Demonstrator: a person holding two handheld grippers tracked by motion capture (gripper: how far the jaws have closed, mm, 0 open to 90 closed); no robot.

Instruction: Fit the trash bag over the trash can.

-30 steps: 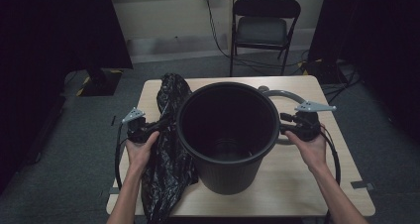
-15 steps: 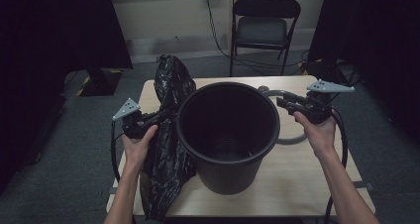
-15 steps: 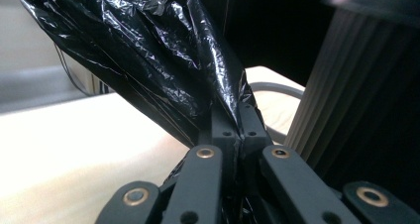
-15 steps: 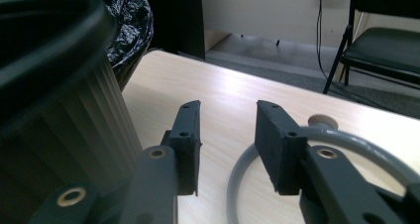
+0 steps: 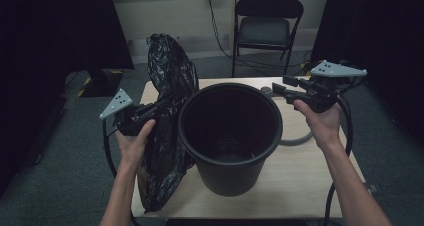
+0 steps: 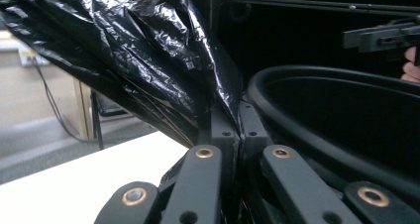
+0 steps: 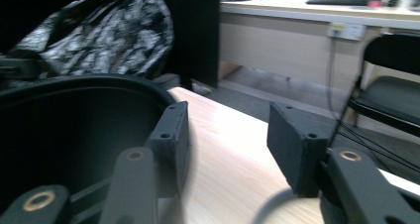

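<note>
Left gripper (image 5: 162,106) has its jaws clamped on the black trash bag (image 5: 167,131), mid-left of frame beside the black bin (image 5: 230,136) on the counter (image 5: 300,181). Right gripper (image 5: 280,87), upper right, has just been opening its jaws, nothing between them.

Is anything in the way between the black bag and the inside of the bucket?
Nothing visible is. The black bag hangs pinched in the left tongs, just left of the bucket. The bucket's mouth is open and looks empty inside. The right tongs stand open above its far right rim, holding nothing.
</note>
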